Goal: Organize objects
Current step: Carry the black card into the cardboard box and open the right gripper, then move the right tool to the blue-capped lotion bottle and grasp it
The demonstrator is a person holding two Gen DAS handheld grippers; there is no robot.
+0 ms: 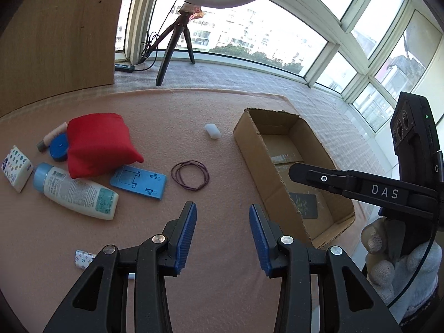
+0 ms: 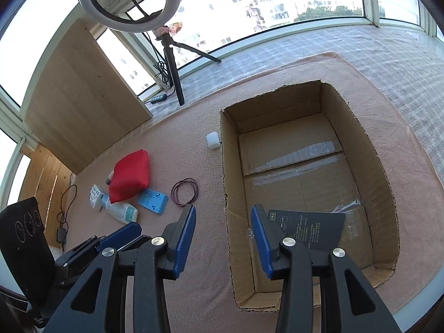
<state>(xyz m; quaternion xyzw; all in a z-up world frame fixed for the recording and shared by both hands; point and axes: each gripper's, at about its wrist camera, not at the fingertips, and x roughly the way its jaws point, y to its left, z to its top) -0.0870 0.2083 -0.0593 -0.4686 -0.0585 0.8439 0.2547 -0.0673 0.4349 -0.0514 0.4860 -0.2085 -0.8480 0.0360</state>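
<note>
An open cardboard box sits on the pink mat with a black card lying inside. Left of it lie a red pouch, a white lotion bottle, a blue flat holder, a loop of dark rubber bands, a small white cap, a blue round tin, a pink tube and a patterned white box. My left gripper is open and empty above the mat. My right gripper is open and empty over the box's near left wall.
A ring light on a black tripod stands behind the mat near the window. A wooden panel stands at the back left. A small patterned packet lies under my left gripper. The right gripper's body hangs over the box.
</note>
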